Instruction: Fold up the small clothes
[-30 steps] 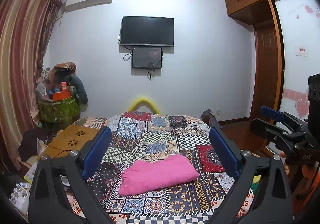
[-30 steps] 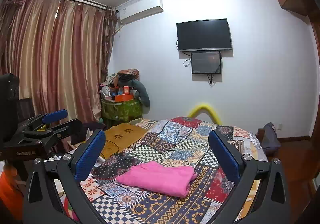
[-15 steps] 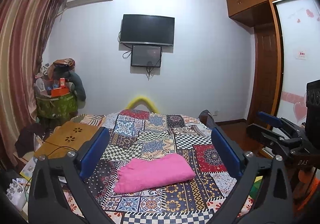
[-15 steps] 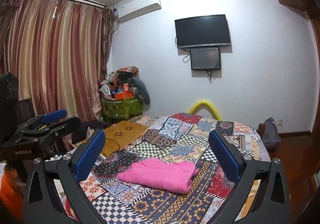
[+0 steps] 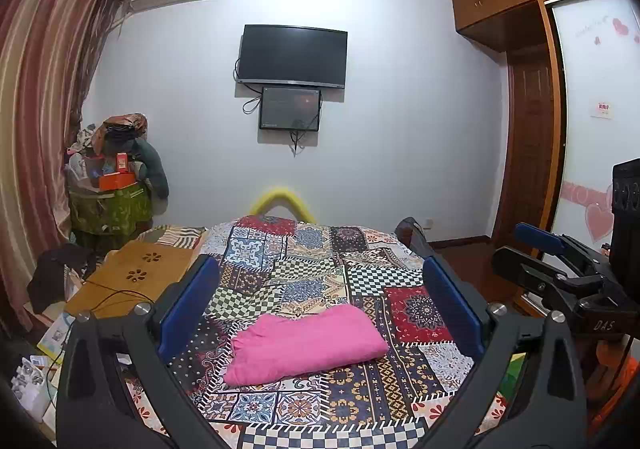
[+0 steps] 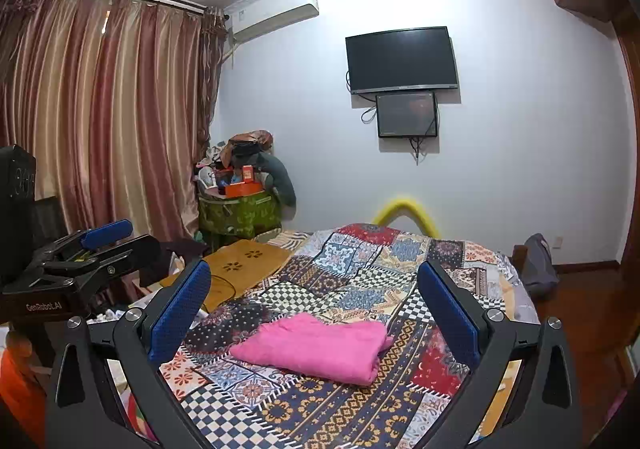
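The jaws of the left gripper [image 5: 320,301] and the right gripper [image 6: 314,305] are held wide apart and empty above the bed [image 5: 360,269]. A folded pink garment [image 5: 306,343] is seen lying on the patchwork quilt [image 6: 360,273], toward six o'clock, between the blue pads [image 5: 188,303].

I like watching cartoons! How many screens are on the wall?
2. The big black screen hangs high on the white wall beyond the bed. The smaller screen hangs right under it. Both look dark.
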Demonstrator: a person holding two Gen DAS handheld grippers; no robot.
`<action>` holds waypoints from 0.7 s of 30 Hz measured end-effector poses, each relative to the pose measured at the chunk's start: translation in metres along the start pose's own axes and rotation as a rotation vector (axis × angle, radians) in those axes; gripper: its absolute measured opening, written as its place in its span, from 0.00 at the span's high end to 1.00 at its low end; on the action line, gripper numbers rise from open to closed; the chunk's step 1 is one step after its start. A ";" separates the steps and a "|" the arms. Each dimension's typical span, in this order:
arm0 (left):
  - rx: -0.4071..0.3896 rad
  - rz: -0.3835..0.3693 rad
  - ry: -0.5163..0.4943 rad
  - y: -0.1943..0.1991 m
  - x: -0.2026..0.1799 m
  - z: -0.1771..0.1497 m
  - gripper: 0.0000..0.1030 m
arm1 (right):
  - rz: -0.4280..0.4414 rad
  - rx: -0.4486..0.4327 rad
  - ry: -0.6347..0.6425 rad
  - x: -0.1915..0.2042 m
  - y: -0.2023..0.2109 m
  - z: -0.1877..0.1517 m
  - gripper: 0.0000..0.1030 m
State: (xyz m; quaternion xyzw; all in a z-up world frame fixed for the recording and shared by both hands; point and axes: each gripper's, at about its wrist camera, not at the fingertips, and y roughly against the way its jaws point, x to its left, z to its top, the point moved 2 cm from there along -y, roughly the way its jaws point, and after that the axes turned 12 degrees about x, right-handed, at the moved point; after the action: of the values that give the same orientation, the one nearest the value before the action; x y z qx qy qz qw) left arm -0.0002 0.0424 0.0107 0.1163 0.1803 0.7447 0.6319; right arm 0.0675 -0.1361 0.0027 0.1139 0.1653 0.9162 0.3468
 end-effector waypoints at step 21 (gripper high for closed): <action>0.017 -0.031 0.009 -0.005 0.006 -0.001 0.01 | 0.004 0.004 -0.013 -0.001 -0.001 0.001 0.01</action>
State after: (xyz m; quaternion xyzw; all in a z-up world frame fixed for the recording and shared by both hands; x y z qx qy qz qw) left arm 0.0024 0.0488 0.0076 0.1158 0.1914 0.7338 0.6415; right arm 0.0689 -0.1361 0.0032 0.1209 0.1648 0.9158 0.3458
